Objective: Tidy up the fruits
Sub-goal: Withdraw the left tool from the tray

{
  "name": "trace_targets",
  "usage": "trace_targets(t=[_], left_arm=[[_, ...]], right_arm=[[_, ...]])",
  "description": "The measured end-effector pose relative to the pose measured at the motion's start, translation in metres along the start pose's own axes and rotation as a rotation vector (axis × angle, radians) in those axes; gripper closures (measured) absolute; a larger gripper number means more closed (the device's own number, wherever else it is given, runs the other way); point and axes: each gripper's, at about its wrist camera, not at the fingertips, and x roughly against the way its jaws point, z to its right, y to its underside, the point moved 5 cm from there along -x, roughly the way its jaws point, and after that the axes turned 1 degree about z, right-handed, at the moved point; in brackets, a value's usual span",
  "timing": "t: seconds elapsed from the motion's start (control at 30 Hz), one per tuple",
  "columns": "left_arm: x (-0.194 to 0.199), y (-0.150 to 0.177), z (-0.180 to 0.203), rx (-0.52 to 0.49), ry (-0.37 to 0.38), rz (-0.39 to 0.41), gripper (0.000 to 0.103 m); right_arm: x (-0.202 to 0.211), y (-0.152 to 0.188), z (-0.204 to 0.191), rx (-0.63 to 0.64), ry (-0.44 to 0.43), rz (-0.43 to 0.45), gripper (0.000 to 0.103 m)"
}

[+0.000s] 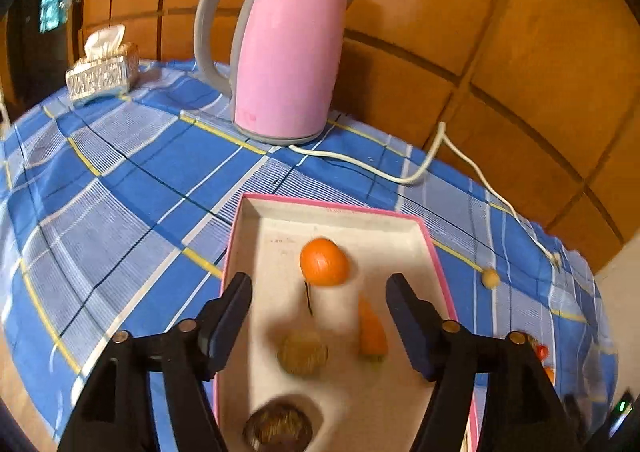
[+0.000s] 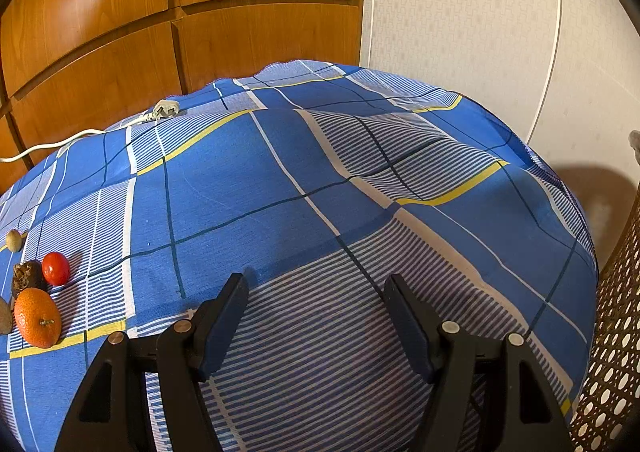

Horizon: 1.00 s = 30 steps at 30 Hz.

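Four pieces already lie in the pink-rimmed box (image 1: 430, 248): an orange (image 1: 324, 262), a carrot-like piece (image 1: 372, 332), a brown round fruit (image 1: 303, 354) and a darker one (image 1: 278, 428) nearest us, though blur keeps us from naming those two. We hold the left gripper (image 1: 320, 294) over the box with its fingers spread wide and nothing between them; the fruit below it lies on the box floor, apart from the pads. We hold the right gripper (image 2: 316, 292) just as wide and empty over bare cloth (image 2: 320, 172), well apart from the fruit still waiting. That leftover group sits at the far left of the right view: a second orange (image 2: 38, 318), a small red fruit (image 2: 56, 269), a dark brown lump (image 2: 26, 276) touching it, a pale nut-like piece (image 2: 14, 240) farther back, and a sliver of something brown at the edge that we cannot identify. A kettle (image 1: 288, 52), its cord (image 1: 360, 166) and a tissue box (image 1: 102, 70) stand behind. We judge the job roughly half done: about as many pieces remain on the cloth as rest in the box, and neither gripper is yet placed for a pick.
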Motion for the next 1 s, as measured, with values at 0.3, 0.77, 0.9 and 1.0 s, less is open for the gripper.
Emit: trace_targets(t=[0.3, 0.77, 0.9, 1.0], left_arm=[[0.057, 0.066, 0.008, -0.137, 0.079, 0.033, 0.027], [0.073, 0.134, 0.028, -0.260, 0.175, -0.012, 0.027], [0.073, 0.143, 0.030, -0.265, 0.193, -0.021, 0.027], [0.077, 0.142, 0.023, -0.252, 0.181, 0.000, 0.027]], right_arm=[[0.001, 0.000, 0.000, 0.000, 0.001, 0.000, 0.031], [0.001, 0.001, -0.002, 0.014, 0.002, -0.006, 0.031], [0.002, 0.001, -0.002, 0.026, 0.006, -0.013, 0.031], [0.002, 0.000, -0.003, 0.033, 0.004, -0.020, 0.031]])
